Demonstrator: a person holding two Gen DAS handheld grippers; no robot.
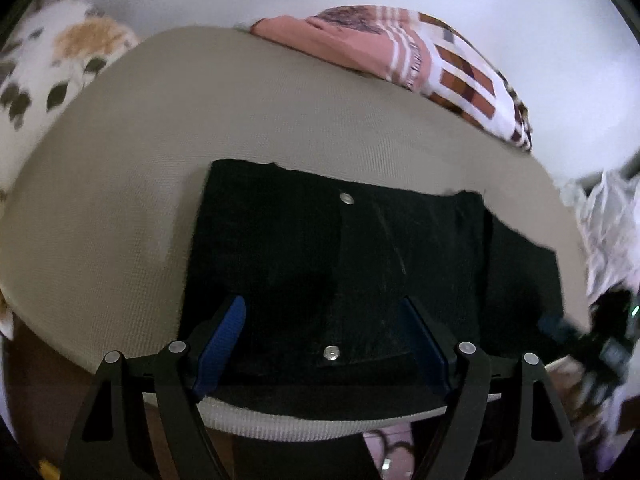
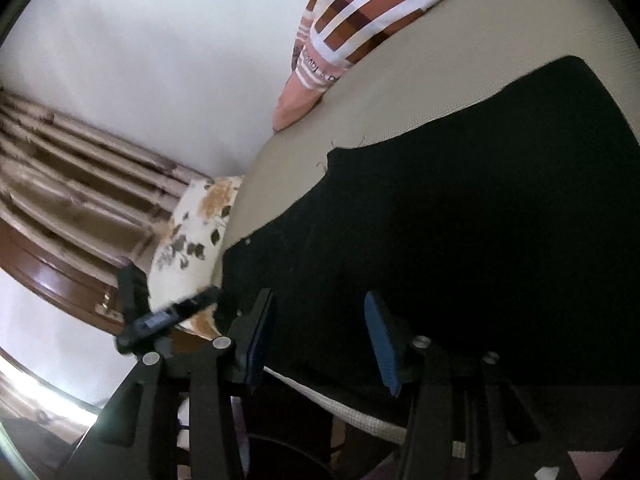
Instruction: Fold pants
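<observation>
Fold pants: grasp stage pending

Black pants lie flat on bed. Left gripper and right gripper hover wide apart, empty, at 6 o'clock edge; next: pinch hem.

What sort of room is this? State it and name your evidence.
Probably a bedroom: black pants lie on a beige mattress, with a floral pillow and curtains alongside.
</observation>
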